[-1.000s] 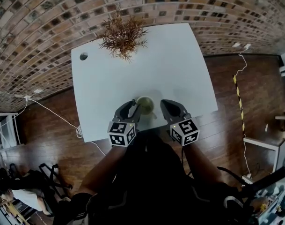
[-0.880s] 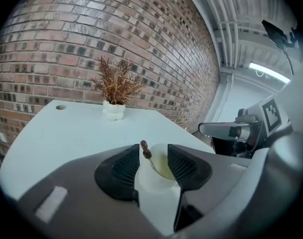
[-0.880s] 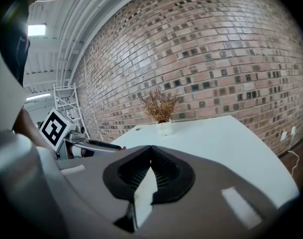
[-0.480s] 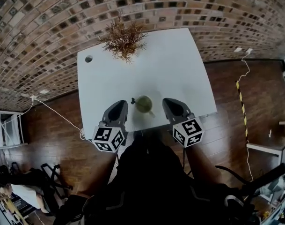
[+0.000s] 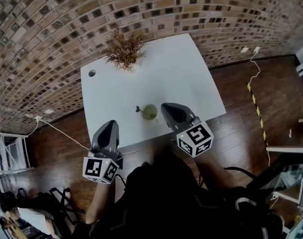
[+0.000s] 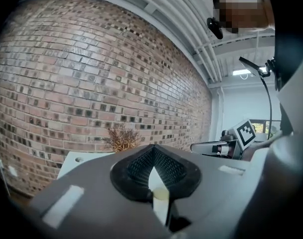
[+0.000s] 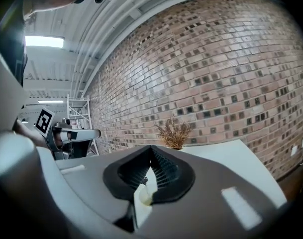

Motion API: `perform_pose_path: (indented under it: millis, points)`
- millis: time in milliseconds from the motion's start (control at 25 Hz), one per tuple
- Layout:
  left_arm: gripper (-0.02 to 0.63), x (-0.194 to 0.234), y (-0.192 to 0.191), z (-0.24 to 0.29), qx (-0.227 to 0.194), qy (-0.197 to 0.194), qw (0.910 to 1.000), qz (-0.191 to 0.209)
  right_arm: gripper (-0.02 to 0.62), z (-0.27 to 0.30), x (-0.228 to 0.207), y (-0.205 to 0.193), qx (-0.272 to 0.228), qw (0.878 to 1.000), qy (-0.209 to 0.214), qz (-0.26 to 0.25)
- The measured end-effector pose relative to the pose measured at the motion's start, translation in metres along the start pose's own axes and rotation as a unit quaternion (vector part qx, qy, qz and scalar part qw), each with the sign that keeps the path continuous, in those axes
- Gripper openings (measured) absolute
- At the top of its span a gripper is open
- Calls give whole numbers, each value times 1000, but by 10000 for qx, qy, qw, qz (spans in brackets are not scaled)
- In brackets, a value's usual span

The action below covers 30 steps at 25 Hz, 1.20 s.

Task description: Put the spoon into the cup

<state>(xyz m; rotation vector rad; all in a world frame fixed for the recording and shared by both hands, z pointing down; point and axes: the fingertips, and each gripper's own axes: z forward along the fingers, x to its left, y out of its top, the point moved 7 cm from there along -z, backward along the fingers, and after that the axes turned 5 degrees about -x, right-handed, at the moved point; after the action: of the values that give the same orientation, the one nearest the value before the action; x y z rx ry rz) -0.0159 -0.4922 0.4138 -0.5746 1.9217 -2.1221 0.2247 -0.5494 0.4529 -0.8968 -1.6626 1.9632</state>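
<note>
Left gripper (image 5: 109, 125) level, just closed, seemingly empty

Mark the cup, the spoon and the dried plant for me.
cup (image 5: 150, 112), head view, on its green top opening.
spoon (image 5: 138, 108), head view, on the dark end jutting out left of the cup.
dried plant (image 5: 122, 50), head view, on the middle of its sprigs.
</note>
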Motion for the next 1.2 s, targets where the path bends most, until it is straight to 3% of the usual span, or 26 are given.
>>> perform_pose_path:
  millis: [160,320,720,920,1200]
  points:
    - [0,1,13,-34,26,-49,10000,-52,6,6,30,2,29,9999,-3,-106]
    - [0,-3,25,-67,-41,-474,9988,140,6,-3,60,4,-47,9998,-207,65]
    - [0,19,17,-135,-155,-744,9969,-209,6,-20,138,0,143,9990,-392,-136]
    - [0,-4,18,-151,-268,-840,9958,-236,6,-48,151,2,233,9981,-531,-210]
    - [0,-64,16,-153,-262,-585,9972,-380,6,-108,135,16,127,9992,-246,-283]
